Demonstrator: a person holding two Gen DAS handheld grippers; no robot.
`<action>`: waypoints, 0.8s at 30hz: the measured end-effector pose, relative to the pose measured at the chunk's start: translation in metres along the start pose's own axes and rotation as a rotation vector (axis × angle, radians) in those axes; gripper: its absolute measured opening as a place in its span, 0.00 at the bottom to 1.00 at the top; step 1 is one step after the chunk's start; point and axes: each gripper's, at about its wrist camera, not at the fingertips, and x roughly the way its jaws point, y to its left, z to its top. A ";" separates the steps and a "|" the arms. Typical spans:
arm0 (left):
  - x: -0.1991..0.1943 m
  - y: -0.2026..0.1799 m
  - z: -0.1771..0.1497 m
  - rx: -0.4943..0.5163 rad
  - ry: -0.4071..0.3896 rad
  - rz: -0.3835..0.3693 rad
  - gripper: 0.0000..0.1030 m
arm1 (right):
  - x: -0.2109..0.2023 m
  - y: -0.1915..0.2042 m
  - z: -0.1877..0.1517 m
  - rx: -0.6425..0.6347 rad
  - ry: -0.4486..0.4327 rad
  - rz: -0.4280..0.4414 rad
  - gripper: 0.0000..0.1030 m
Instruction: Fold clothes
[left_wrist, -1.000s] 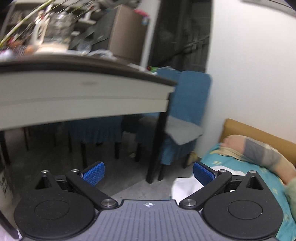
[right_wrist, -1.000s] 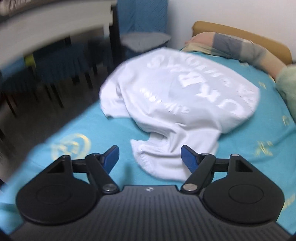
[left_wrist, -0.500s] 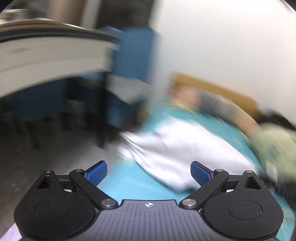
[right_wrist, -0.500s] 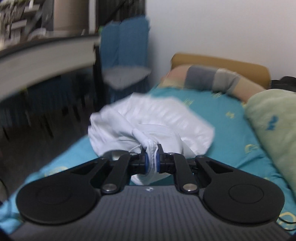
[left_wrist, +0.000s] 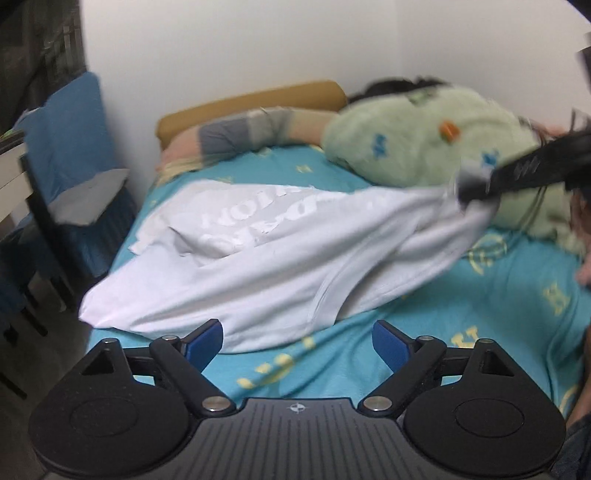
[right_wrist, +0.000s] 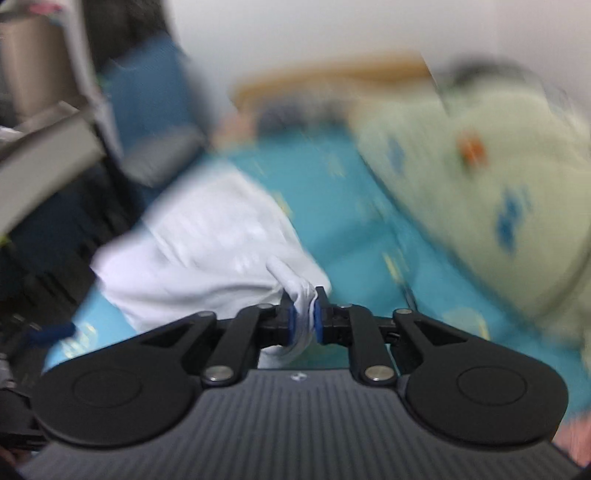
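Left wrist view: the left gripper (left_wrist: 297, 341) hangs over the near edge of the bed (left_wrist: 480, 306), jaws wide apart and holding nothing. A white shirt (left_wrist: 258, 258) with pale lettering lies spread across the teal sheet, its near hem just beyond the blue pads (left_wrist: 205, 339). The shirt's far right corner is lifted and drawn taut toward the right gripper (left_wrist: 476, 192), which reaches in from the right and pinches it. Behind it lie a green blanket (left_wrist: 424, 140) and a striped pillow (left_wrist: 240, 129) against the headboard. A blue chair (left_wrist: 70, 147) stands left of the bed.

Right wrist view: heavily blurred. The right gripper (right_wrist: 305, 319) has its jaws clamped on a bunched fold of the shirt (right_wrist: 207, 258), which trails away to the left over the sheet. The blanket (right_wrist: 498, 177) fills the right side.
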 end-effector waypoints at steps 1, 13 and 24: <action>0.008 -0.005 0.001 0.005 0.018 -0.010 0.84 | 0.011 -0.009 -0.004 0.037 0.063 -0.021 0.24; 0.083 -0.026 0.003 0.218 0.062 0.076 0.63 | 0.012 -0.058 -0.003 0.366 0.027 0.123 0.79; 0.055 0.007 0.045 0.046 -0.094 0.024 0.08 | 0.038 -0.045 0.001 0.312 0.055 0.177 0.79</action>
